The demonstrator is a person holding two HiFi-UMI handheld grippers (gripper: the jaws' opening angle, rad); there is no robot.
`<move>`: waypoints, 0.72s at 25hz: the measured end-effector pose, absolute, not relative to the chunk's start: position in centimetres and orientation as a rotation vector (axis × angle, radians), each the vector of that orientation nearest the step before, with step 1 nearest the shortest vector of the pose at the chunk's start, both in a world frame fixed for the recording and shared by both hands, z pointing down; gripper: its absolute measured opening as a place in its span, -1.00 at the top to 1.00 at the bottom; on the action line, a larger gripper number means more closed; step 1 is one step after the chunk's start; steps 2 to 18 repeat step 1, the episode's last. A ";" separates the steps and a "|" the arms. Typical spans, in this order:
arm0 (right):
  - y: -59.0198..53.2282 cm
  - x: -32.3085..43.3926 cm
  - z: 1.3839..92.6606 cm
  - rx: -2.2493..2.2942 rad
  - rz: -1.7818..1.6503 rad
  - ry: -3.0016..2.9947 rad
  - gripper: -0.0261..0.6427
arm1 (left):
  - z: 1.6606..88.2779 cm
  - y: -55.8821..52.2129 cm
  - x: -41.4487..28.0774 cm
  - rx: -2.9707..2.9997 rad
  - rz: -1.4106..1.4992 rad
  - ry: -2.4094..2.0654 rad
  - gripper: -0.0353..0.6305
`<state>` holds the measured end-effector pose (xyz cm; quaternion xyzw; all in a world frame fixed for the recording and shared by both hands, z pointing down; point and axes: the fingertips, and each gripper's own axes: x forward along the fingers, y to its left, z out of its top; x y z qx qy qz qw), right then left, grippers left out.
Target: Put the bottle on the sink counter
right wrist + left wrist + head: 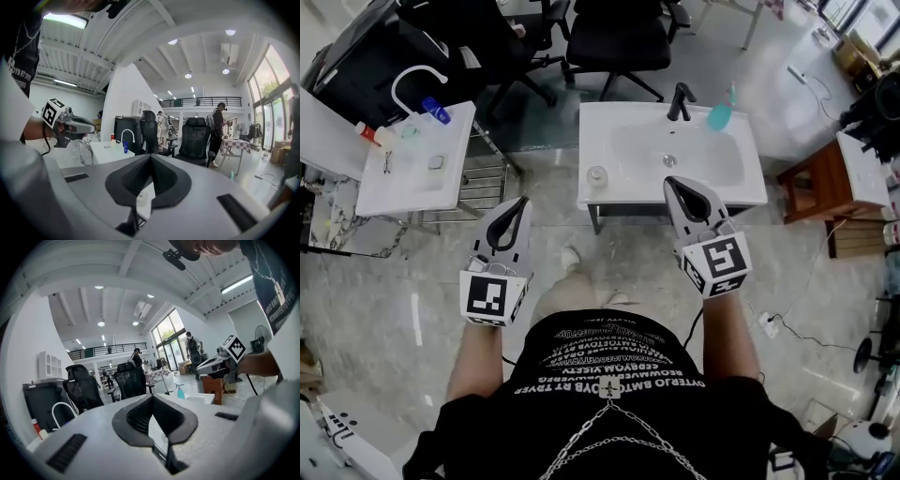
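Note:
A teal spray bottle (721, 112) stands at the back right of the white sink counter (750, 192), beside the black faucet (680, 101); in the left gripper view the spray bottle (180, 391) shows past the jaws. A small clear jar (597, 175) sits on the counter's left part. A blue bottle (436, 111) and a red-capped bottle (366, 133) stand on a second white sink (380, 197) at the left. My left gripper (521, 202) (152, 397) and right gripper (671, 183) (151, 157) are both held at the counter's near edge, shut, with nothing in them.
Black office chairs (619, 33) stand behind the sinks. A wooden stool (816, 183) is right of the counter, a metal rack (483, 183) between the sinks. Cables (797, 328) lie on the marble floor. People stand far back (218, 126).

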<state>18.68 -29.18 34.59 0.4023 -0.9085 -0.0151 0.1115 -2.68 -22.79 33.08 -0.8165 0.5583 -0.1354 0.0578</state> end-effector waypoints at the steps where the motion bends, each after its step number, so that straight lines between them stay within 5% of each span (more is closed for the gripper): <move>1: -29.0 18.7 34.6 1.179 -0.043 -2.665 0.94 | 32.9 -22.7 -2.6 -2.477 -0.409 1.688 0.88; 18: -29.0 18.7 34.6 1.179 -0.043 -2.665 0.94 | 32.9 -22.7 -2.6 -2.477 -0.409 1.688 0.88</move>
